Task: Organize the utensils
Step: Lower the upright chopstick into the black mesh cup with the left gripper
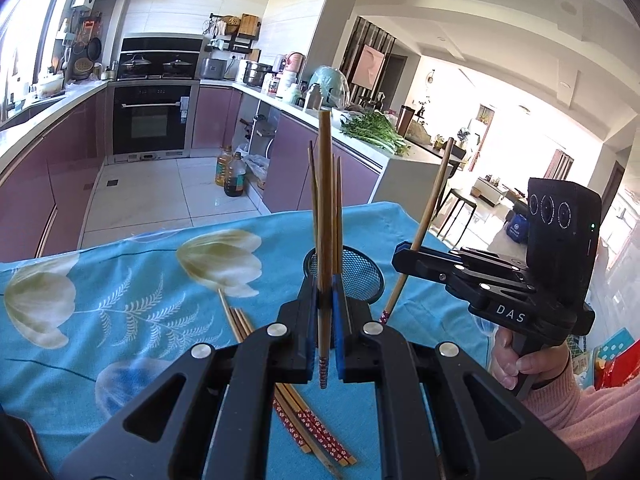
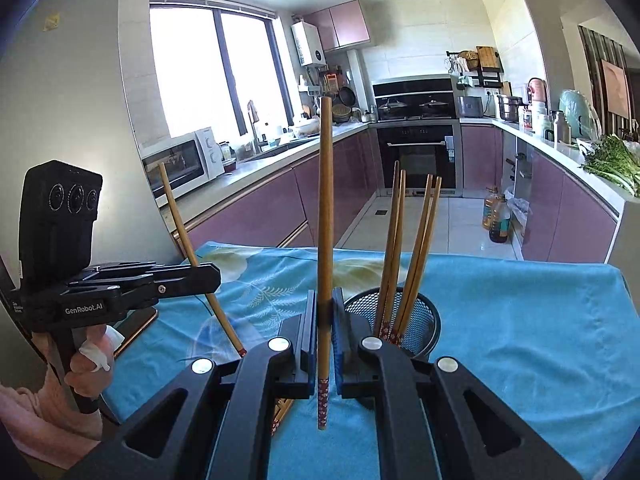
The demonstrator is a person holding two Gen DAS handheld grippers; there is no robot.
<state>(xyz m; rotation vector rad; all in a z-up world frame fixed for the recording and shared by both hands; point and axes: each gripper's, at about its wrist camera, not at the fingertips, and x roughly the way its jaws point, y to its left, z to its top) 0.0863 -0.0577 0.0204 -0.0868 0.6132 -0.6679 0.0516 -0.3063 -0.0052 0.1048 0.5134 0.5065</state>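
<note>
I judge the task about half done: four chopsticks (image 2: 404, 248) already stand in the black mesh holder (image 2: 424, 320) on the blue flowered cloth (image 2: 520, 320), while a bunch of loose chopsticks (image 1: 308, 420) lies on the cloth under my left gripper (image 1: 325, 340). Each of my grippers is closed on one chopstick, the left chopstick (image 1: 325, 240) and the right chopstick (image 2: 325, 240) both held almost upright with the patterned end down. The right gripper (image 2: 325, 344) is just beside the holder, the left one a little behind it, both above the cloth and pointing slightly downward.

daylight, bright | window (image 2: 216, 68) glare blown out | fisheye-bent edges, dark corners
</note>
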